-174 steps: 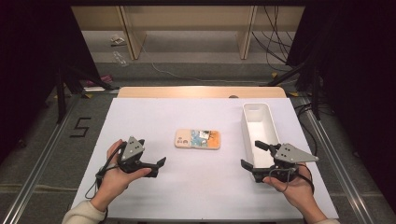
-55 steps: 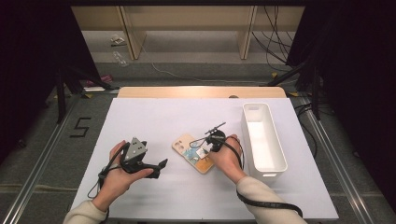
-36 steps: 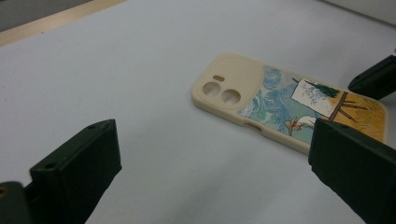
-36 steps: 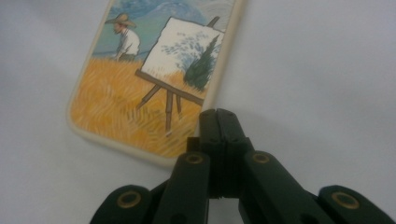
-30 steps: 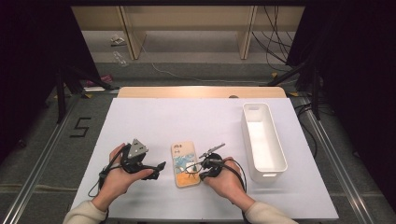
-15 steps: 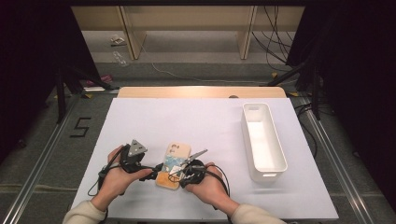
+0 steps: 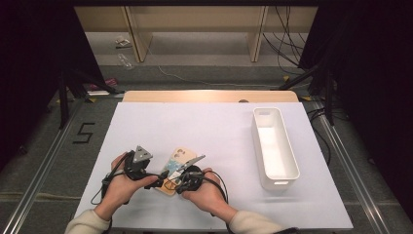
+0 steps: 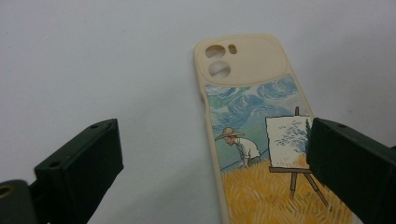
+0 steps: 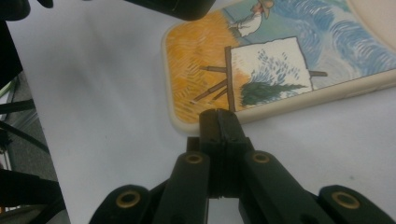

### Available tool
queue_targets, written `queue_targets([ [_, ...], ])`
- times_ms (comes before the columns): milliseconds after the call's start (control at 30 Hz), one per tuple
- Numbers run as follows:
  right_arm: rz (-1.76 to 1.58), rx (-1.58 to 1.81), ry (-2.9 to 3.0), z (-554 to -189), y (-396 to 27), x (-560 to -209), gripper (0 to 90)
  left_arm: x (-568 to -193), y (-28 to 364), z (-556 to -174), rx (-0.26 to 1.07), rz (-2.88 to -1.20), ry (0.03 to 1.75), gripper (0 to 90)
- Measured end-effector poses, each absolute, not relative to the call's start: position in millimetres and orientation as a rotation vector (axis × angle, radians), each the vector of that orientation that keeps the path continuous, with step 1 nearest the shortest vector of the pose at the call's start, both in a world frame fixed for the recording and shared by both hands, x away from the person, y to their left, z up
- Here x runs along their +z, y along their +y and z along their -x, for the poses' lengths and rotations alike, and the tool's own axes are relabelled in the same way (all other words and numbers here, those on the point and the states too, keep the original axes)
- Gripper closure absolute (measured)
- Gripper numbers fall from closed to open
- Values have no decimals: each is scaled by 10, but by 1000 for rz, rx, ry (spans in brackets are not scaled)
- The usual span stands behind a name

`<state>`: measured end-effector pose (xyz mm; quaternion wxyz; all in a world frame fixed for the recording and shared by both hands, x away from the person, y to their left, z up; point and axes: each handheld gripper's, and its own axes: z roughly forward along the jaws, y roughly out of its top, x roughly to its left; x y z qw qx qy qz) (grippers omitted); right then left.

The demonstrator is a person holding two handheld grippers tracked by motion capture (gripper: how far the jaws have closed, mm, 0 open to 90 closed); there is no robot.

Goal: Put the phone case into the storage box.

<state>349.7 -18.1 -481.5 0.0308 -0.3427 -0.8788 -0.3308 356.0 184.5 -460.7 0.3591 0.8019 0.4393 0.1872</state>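
Jaws of right gripper (image 9: 218,122) pressed together against phone case (image 9: 280,60) edge (painted easel readable close-up).

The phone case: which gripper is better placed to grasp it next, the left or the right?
Left. The left gripper has open jaws with the phone case partly between them. The right gripper is shut, its tips only pressing against the case's edge.
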Motion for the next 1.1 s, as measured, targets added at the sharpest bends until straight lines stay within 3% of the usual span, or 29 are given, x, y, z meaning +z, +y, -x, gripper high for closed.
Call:
queue_targets([
  [100,1038,-1069,-2722,-3509,-263,-4782,872,-4606,1843,-3560,487,-2069,1132,30],
  [233,957,-1182,-2806,-3558,-456,-4650,704,-4602,1843,-3558,487,-2068,1132,29],
  [267,957,-1182,-2806,-3558,-456,-4650,704,-4603,1844,-3558,487,-2066,1133,29],
  [300,938,-1251,-2829,-3587,-567,-4604,617,-4604,1844,-3559,486,-2065,1135,29],
  [500,923,-1399,-2809,-3622,-916,-4487,332,-4602,1838,-3560,464,-2058,1149,28],
  [600,824,-1489,-2835,-3583,-1032,-4418,235,-4602,1837,-3558,464,-2059,1149,27],
  [767,674,-1587,-2860,-3487,-1173,-4308,159,-4599,1845,-3560,467,-2056,1147,26],
  [1100,650,-1674,-2847,-3446,-1452,-4273,159,-4600,1821,-3554,436,-2060,1146,16],
])
